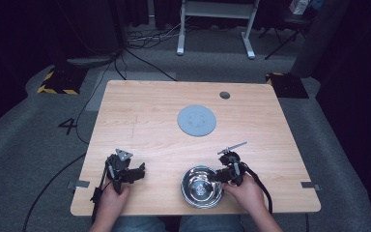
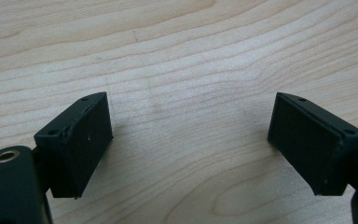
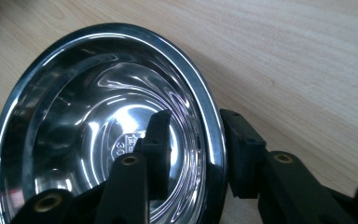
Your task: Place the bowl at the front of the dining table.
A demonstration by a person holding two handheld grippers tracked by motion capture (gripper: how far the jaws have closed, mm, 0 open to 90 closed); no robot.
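Near edge of desk (image 1: 149, 106), high view: two hands come in from the bottom, each holding a set of tongs. Left hand (image 1: 111, 195) grips the left tongs (image 1: 137, 171) at the desk's near-left corner. Grey three-cornered plate on top; black cable trails off the near edge toward the floor. In the left gripper view the left tongs (image 2: 189, 140) stand wide apart, bare wood grain between the two black pads, nothing held. They sit low over the desk; contact with the wood cannot be told.

Right of that, near the middle of the near edge: a shiny steel bowl (image 1: 202, 187), upright, open side up. Right hand (image 1: 245, 191) holds the right tongs (image 1: 218, 176) against the bowl's right rim. In the right gripper view the right tongs (image 3: 193, 144) are clamped on the bowl (image 3: 98, 130): one jaw sits inside against the polished wall, the other outside, the rim pinched between them. Stamped marking at the bowl's bottom, too small to read. Whether the bowl is lifted or resting on the desk cannot be told.

Farther back, centre of desk: a flat grey disc (image 1: 196, 120), well apart from bowl and both tongs. A small round hole (image 1: 224, 95) near the far-right edge.
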